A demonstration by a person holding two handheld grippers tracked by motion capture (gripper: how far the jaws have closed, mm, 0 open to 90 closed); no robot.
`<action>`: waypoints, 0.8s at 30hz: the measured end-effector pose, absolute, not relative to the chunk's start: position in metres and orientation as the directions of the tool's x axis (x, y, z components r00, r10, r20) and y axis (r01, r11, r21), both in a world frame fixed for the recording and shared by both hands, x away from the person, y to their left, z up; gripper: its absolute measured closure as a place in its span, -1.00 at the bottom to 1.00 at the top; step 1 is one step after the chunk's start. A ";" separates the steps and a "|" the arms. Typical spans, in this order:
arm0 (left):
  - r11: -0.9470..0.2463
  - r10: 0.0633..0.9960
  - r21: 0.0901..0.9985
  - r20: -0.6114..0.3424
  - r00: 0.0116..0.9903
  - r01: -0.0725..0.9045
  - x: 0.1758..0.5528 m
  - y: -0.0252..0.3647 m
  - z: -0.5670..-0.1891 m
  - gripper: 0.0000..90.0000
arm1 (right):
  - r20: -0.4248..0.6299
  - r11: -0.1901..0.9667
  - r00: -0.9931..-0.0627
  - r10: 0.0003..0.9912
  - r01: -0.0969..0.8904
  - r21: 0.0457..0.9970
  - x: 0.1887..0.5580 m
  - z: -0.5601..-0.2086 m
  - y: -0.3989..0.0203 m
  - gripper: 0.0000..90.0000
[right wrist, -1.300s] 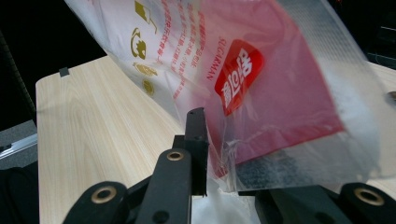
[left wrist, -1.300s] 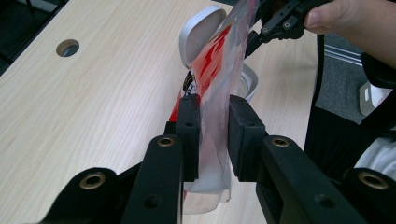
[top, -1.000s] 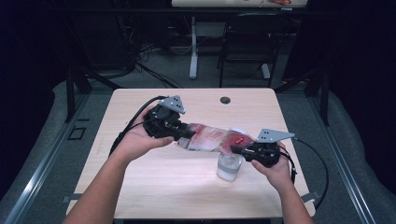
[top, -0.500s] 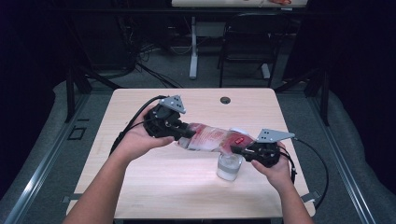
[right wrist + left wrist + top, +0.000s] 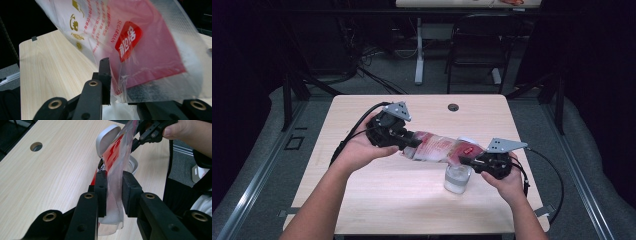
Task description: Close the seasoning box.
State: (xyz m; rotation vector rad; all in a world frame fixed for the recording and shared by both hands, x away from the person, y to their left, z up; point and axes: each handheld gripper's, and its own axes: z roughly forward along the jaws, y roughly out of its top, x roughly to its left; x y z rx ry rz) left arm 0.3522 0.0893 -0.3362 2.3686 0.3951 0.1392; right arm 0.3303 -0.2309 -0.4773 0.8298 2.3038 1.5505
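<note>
Almost nothing has moved since the earlier high view: both hands and the bag keep the same places over the table (image 5: 377, 200).

One red and clear plastic bag (image 5: 439, 148) hangs in the air between two grippers. Its long axis runs from the left gripper (image 5: 409, 142), farther up the table, down toward the right gripper (image 5: 464, 161), nearer to the person. The left gripper's jaws are closed on one end of the bag, with the film pressed between the pads (image 5: 102, 192). The right gripper has the other end between its jaws; I cannot tell if both pads really press it, because the bag hides one jaw in the right gripper view.

One clear plastic jar (image 5: 457, 178) stands open on the table directly under the bag's right end, and one white lid (image 5: 108, 137) lies just behind it. The right gripper is much nearer to the jar, so I judge that this end must tilt down into the jar's mouth.
</note>
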 end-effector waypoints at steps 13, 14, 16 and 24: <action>-0.696 0.318 0.677 -0.008 0.948 0.239 0.353 0.088 -0.335 0.70 | 0.109 0.277 -0.809 0.578 0.320 0.906 0.331 -0.478 -0.231 0.76; -0.696 0.319 0.677 -0.008 0.948 0.240 0.352 0.088 -0.335 0.70 | 0.110 0.277 -0.809 0.577 0.320 0.906 0.331 -0.478 -0.231 0.76; -0.696 0.318 0.677 -0.007 0.948 0.238 0.352 0.087 -0.334 0.70 | 0.109 0.279 -0.809 0.577 0.320 0.905 0.331 -0.478 -0.231 0.75; -0.696 0.317 0.679 -0.003 0.949 0.235 0.353 0.086 -0.333 0.70 | 0.107 0.282 -0.810 0.576 0.320 0.904 0.331 -0.479 -0.230 0.76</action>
